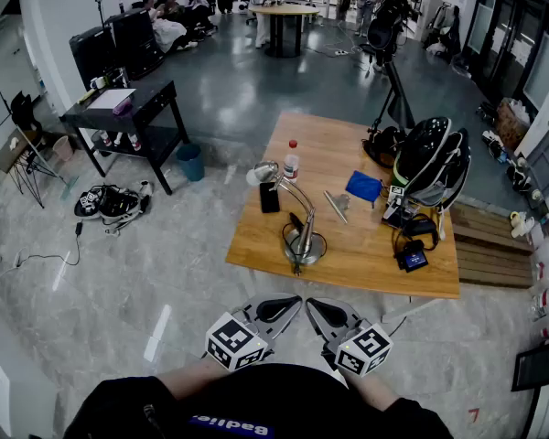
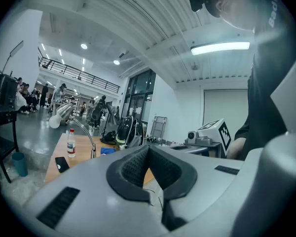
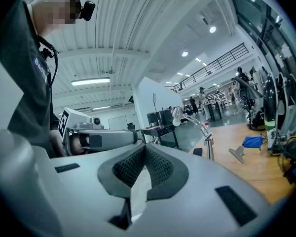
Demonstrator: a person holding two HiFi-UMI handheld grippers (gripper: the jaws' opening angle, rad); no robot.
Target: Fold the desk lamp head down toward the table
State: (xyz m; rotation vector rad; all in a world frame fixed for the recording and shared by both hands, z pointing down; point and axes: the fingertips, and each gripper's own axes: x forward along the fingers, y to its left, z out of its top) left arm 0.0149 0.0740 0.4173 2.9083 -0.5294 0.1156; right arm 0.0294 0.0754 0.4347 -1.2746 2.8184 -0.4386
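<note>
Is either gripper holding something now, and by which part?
Nothing is held. The left gripper and the right gripper are both shut and empty, apart from the desk lamp.

Item count: one wooden table [image 1: 348, 236] stood at the centre of the scene. On it were one desk lamp [image 1: 306, 236], one bottle [image 1: 292, 163], one black phone [image 1: 269, 197], one blue cloth [image 1: 363, 187] and, at the near right, one small device [image 1: 412, 259] with a lit screen. Two grippers were present at the near side: one left gripper [image 1: 293, 302] and one right gripper [image 1: 316, 305]. To the left stood one dark side table [image 1: 146, 108] with one blue bin [image 1: 190, 162] beside it. One round table [image 1: 284, 10] stood at the far end.
</note>
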